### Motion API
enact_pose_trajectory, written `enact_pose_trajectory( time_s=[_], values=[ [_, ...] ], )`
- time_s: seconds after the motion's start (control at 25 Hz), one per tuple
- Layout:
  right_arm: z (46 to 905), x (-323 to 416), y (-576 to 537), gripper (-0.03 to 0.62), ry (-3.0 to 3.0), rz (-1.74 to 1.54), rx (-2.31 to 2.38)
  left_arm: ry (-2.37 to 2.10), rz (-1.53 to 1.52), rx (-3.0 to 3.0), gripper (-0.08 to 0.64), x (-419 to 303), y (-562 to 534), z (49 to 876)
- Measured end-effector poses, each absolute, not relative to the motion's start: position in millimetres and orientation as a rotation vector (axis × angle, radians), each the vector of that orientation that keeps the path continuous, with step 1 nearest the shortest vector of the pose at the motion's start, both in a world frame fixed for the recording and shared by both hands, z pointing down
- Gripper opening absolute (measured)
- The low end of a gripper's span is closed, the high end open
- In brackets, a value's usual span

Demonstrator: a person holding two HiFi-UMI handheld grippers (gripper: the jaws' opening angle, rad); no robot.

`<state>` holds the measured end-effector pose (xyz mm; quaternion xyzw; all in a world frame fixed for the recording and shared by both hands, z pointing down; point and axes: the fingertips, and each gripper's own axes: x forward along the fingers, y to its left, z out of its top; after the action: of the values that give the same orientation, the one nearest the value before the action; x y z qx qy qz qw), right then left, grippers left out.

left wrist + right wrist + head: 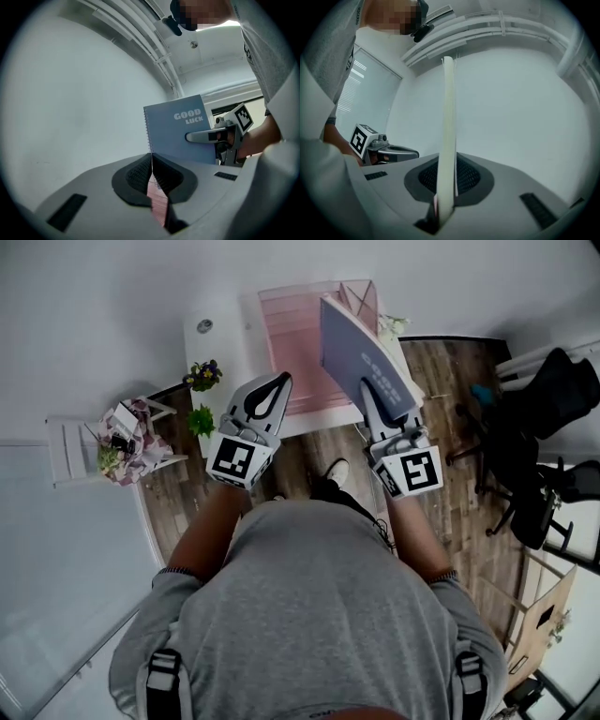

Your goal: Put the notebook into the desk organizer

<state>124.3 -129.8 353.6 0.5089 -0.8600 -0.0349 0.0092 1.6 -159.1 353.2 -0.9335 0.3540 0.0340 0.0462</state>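
Right gripper view: jaws tight on notebook (448, 131) edge; left gripper (151, 158) jaws together.

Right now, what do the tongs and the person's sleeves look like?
The left tongs and right tongs are light grey shells with black ribbed pads. Each bears a white cube with black square markers. Grey short sleeves, dark-banded cuffs.

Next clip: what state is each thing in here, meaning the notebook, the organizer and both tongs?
Notebook: closed, held on edge in the air, not yet in the organizer.
Organizer: standing below the notebook, which is not in it.
Left tongs: shut, empty.
Right tongs: shut on the notebook.
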Motion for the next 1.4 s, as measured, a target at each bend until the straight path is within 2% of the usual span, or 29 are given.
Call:
enact_pose_trajectory(
  time_s=[0.32, 0.88, 1.4],
  values=[
    [357, 148, -174, 0.038, -2.846, 0.011, 1.358, 1.259, 0.046, -2.776, 0.021, 26, -191, 352],
    [374, 157, -220, 0.038, -3.035, 0.440, 0.952, 1.490, -0.005, -2.646, 0.022, 34, -212, 356],
    [394, 140, -264, 0.038, -3.037, 1.060, 0.736, 1.525, 0.017, -2.615, 0.021, 14, -247, 359]
  ],
)
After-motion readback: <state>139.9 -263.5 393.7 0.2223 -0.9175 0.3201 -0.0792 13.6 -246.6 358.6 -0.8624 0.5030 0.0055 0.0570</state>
